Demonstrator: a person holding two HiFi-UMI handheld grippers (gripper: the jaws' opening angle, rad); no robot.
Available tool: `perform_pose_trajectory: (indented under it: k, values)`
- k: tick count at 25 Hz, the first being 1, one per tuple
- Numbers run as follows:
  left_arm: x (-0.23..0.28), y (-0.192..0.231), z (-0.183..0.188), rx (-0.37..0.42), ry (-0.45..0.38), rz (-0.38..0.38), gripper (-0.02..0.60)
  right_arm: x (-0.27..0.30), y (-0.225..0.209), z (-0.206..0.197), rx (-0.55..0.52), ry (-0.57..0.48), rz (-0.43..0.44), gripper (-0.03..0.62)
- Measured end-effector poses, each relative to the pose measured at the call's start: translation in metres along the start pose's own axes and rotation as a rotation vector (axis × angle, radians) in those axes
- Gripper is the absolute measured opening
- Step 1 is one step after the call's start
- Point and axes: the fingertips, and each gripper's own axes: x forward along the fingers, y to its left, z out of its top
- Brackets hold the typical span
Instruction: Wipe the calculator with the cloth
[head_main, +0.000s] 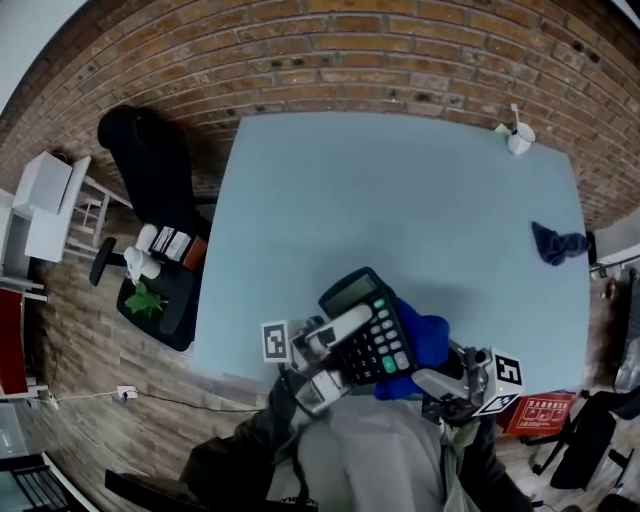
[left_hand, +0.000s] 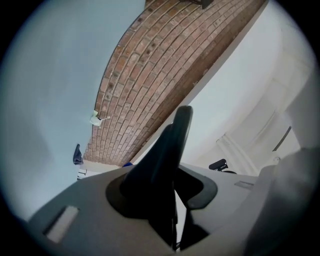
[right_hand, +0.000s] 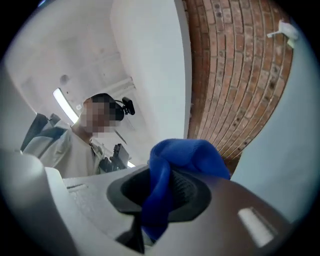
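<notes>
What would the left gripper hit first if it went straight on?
Past the calculator that the left gripper holds, the way looks free as far as the brick wall; depth is unclear.

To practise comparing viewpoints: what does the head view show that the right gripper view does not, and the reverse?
Head view only: the calculator in the left tongs, and a second, dark cloth. Right gripper view only: a person in a pale jacket. Both: the blue cloth in the right tongs, and the brick wall.
</notes>
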Motion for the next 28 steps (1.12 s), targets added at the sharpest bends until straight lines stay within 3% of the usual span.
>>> perform_pose_trajectory:
  k: [5,10,14,18,23,28]
  values:
    - [-0.006,-0.004,0.014,-0.044,-0.068,-0.026,0.144,0.015,-0.004,-0.029,0.006,0.098,-0.018,0.092]
    - [-0.018,0.008,0.010,-0.029,-0.052,0.046,0.143,-0.004,-0.027,0.019,-0.023,-0.067,-0.131,0.092]
    - [-0.016,0.007,0.007,-0.043,-0.038,0.016,0.143,0.006,-0.024,0.008,0.003,-0.024,-0.115,0.092]
    - [-0.017,0.002,0.007,0.018,0.003,0.018,0.144,0.003,-0.020,-0.014,0.056,0.012,-0.125,0.091]
    - [-0.026,0.007,0.031,0.032,-0.085,0.046,0.143,0.010,-0.016,-0.054,-0.073,0.288,-0.196,0.092]
    - [-0.049,0.032,0.052,0.120,-0.131,0.188,0.143,-0.001,-0.020,-0.016,-0.167,0.187,-0.299,0.092]
